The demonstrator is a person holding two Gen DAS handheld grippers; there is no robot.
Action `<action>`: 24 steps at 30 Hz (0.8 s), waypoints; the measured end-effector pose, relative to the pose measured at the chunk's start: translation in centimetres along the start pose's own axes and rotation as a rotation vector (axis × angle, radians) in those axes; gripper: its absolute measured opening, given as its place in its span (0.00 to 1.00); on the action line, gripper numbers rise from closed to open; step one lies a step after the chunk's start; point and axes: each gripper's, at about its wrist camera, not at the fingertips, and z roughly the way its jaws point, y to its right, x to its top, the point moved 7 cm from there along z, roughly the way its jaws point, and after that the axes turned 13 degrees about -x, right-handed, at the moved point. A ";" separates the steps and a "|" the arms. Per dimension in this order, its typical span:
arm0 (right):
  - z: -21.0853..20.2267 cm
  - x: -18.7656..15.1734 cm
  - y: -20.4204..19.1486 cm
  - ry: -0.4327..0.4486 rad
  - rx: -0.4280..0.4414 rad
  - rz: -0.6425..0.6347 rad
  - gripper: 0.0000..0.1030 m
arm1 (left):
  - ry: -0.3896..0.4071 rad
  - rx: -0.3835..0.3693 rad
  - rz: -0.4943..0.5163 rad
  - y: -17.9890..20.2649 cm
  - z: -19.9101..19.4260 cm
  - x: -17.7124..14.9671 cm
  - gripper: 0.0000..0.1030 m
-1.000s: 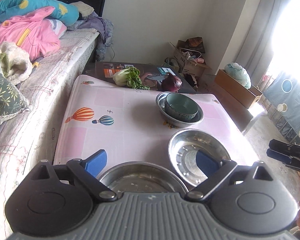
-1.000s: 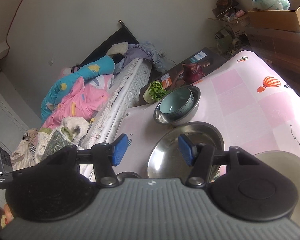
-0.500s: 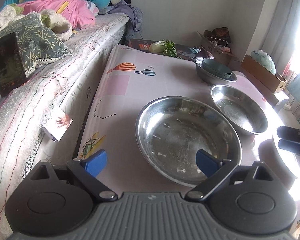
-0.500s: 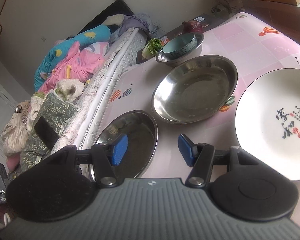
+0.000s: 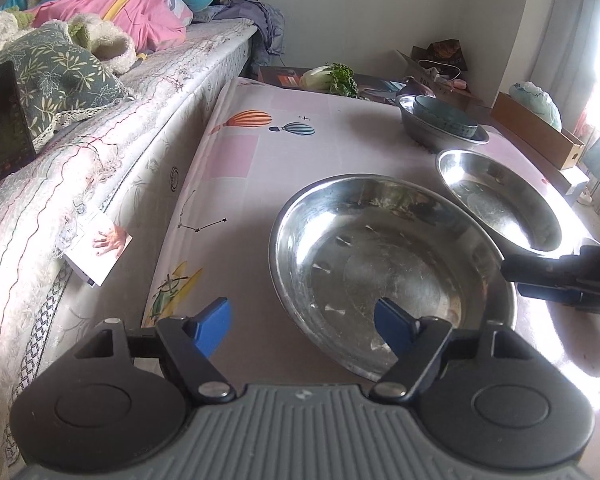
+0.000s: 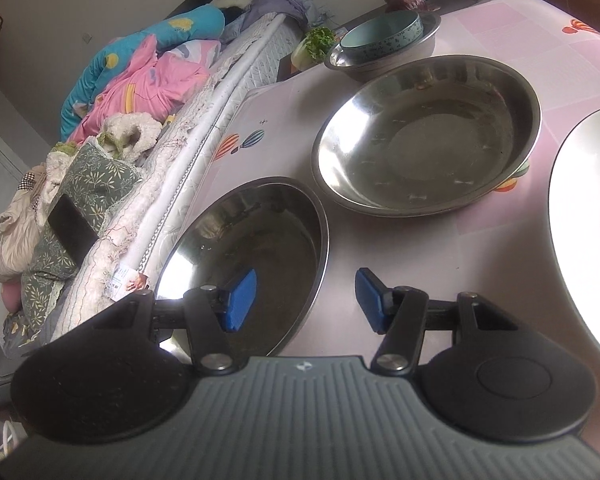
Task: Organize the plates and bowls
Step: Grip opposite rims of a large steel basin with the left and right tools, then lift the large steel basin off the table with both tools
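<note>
On pink tablecloth (image 5: 236, 152): round shiny steel basin (image 5: 380, 264); left gripper (image 5: 304, 326) fingers closing, empty; right gripper (image 6: 306, 300) fingers part-open, empty.

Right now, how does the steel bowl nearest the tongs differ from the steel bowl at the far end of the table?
The near shallow stainless steel bowl is empty; the far stainless steel bowl holds a teal ceramic bowl nested inside. The near one looks wider and shallower; the far one looks smaller across, though distance may account for some of that. The near one sits by the bed-side table edge, the far one beside the leafy greens. Both are round, shiny metal and upright.
</note>
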 end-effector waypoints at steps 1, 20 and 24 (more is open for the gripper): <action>0.3 0.0 -0.1 -0.004 0.004 -0.001 0.51 | -0.008 0.003 0.003 0.0 0.3 0.0 0.69; 1.7 -0.4 -1.0 -0.057 0.023 -0.041 0.27 | -0.094 -0.077 -0.038 0.9 0.8 -1.2 0.36; 0.5 -1.0 -0.3 -0.069 0.029 -0.031 0.28 | -0.106 -0.129 -0.044 1.4 0.1 -1.7 0.36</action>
